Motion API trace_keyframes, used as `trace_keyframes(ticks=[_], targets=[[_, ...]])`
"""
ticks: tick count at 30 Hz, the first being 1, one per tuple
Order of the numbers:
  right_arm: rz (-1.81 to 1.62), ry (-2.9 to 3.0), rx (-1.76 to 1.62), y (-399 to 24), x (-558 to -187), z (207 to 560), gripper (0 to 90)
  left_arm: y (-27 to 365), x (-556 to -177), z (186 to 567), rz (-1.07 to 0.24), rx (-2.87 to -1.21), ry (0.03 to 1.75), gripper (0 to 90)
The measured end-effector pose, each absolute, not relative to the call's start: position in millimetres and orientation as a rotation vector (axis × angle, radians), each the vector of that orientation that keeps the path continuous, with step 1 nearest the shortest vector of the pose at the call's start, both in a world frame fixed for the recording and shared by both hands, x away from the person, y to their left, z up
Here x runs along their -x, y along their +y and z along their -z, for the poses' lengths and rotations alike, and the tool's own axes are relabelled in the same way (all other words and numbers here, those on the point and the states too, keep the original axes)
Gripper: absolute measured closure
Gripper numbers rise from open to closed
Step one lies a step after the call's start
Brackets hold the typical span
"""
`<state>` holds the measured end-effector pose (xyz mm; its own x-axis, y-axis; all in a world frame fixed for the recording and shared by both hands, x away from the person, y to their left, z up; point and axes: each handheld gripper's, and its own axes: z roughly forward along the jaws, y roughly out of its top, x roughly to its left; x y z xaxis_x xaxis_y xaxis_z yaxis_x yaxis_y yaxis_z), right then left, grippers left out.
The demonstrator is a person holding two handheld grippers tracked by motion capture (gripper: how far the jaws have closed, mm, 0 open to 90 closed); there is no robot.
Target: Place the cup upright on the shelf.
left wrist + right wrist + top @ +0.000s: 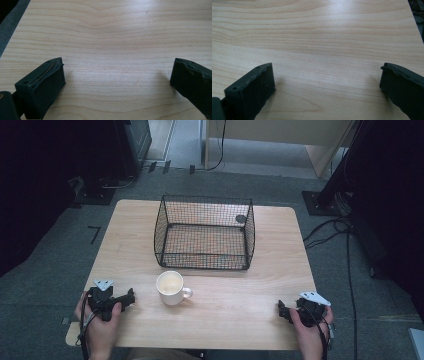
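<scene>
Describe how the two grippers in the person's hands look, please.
Both are black handheld tools. The left gripper and the right gripper each carry a light grey three-cornered plate with small holes on top, and a thin black cable trails back along each wrist. Seen from their own cameras, the jaws are thick black blocks with flat ends and small holes. No sleeves show.

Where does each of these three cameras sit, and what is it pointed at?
High view: sits above the person's side, looking forward and down on the wooden table, the white mug and the wire basket; both hands, with the left hand-held gripper and the right hand-held gripper, show at the bottom.
Left gripper view: rides on the left hand-held gripper, looking along its open jaws at bare tabletop.
Right gripper view: rides on the right hand-held gripper; open jaws, bare wood.
Shared: all three show the same tabletop.
</scene>
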<state>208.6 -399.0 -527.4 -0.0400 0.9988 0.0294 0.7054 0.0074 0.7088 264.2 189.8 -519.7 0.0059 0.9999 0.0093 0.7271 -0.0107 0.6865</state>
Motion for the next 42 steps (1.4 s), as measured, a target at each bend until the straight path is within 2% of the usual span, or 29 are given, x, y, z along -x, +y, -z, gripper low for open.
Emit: trace_keyframes(ticks=[8, 12, 25, 42], targets=[[-0.842, 1.782, -1.764, -397.7, -208.7, 524.4, 0.0, 189.9, -264.2, 519.6, -0.714, -1.79, 1.772, 0.0], [-0.873, 1.79, -1.725, -389.4, -208.1, 511.4, 0.0, 189.9, -264.2, 519.6, -0.714, -1.79, 1.772, 0.0], [-0.995, 1.872, -1.576, -338.3, -223.6, 480.8, 0.0, 189.3, -265.1, 519.7, -0.715, -1.787, 1.774, 0.0], [-1.091, 1.991, -1.439, -278.2, -236.2, 464.4, 0.0, 189.3, -265.1, 519.7, -0.715, -1.787, 1.774, 0.0]])
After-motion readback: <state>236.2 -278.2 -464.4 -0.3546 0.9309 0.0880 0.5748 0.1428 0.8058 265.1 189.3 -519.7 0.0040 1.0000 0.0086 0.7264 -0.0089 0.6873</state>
